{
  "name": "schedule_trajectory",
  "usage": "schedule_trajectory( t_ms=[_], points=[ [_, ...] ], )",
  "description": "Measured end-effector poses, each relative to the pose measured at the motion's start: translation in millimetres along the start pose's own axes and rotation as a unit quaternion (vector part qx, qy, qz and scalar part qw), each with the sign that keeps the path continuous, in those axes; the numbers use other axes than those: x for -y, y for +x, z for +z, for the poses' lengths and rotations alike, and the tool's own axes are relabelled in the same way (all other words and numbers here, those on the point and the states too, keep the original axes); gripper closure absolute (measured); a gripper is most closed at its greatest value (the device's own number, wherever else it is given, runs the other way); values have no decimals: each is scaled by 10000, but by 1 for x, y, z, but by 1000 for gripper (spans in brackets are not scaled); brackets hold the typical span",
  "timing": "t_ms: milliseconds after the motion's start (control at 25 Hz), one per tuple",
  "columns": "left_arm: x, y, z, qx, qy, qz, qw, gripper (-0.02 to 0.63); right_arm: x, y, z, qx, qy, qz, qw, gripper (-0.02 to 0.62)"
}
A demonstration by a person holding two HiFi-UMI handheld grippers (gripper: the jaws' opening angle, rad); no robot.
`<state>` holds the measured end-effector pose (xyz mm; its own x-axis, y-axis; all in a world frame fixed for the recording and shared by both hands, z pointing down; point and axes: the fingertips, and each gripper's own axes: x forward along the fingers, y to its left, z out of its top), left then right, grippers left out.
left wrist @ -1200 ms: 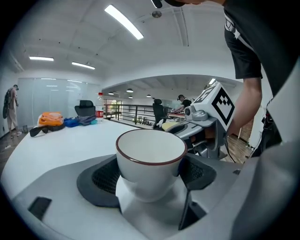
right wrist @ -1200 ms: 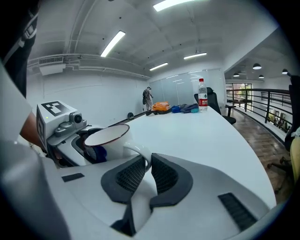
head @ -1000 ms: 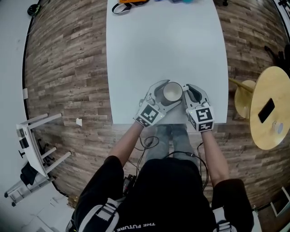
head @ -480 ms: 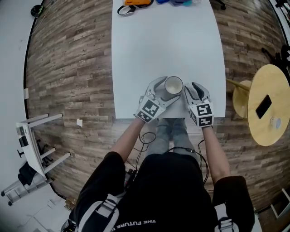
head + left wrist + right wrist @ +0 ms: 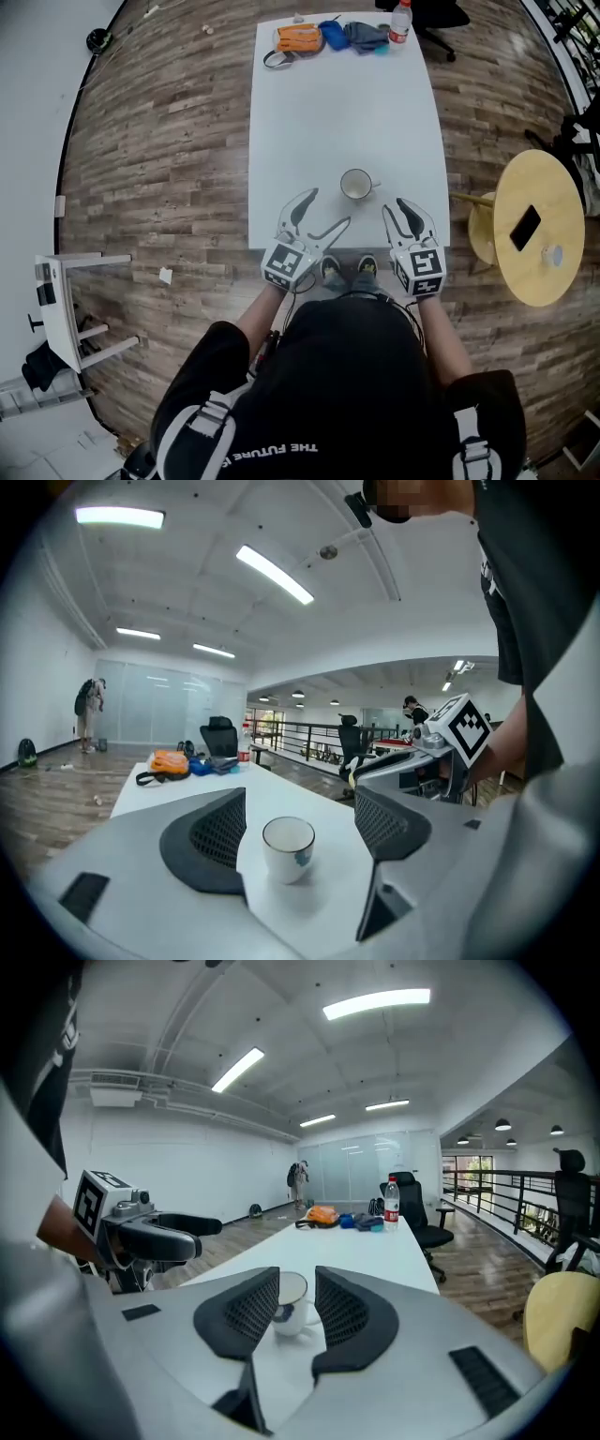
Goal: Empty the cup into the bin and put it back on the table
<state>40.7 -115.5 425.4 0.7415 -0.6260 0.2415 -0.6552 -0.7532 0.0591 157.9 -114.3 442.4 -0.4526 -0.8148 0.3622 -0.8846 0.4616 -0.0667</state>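
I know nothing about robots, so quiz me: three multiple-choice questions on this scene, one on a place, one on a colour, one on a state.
1. Where does the cup stand?
A. on the round wooden table
B. on the white table
C. on the floor
2. What colour is the cup?
A. red
B. black
C. white
3. How is the left gripper?
A. open
B. clamped on the cup
C. shut, empty

Answers:
1. B, it stands near the table's near edge.
2. C, its body is white.
3. A, its jaws stand apart and the cup is clear ahead.
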Motion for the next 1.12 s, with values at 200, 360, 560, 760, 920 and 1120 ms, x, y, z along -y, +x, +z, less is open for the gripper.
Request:
schedule_trajectory(
  t_ms=[200,360,560,760,920,1120],
  points=[
    [8,-32,50,612,-11,647,9960,574,-22,-29,44,591,6,77,9982,578],
    [24,-35,68,792,47,570,9952,584,-34,-35,52,731,-46,226,9971,580],
    [26,-35,71,763,49,488,9959,584,-39,-36,56,815,-146,168,9964,580],
    [19,-40,71,784,-12,540,9955,584,-41,-33,64,909,-323,55,9953,580],
    [19,-41,74,772,-28,534,9956,584,-41,-33,69,922,-331,66,9952,580],
    [21,-36,74,784,-26,458,9959,584,-39,-31,70,943,-346,50,9949,579]
  ],
)
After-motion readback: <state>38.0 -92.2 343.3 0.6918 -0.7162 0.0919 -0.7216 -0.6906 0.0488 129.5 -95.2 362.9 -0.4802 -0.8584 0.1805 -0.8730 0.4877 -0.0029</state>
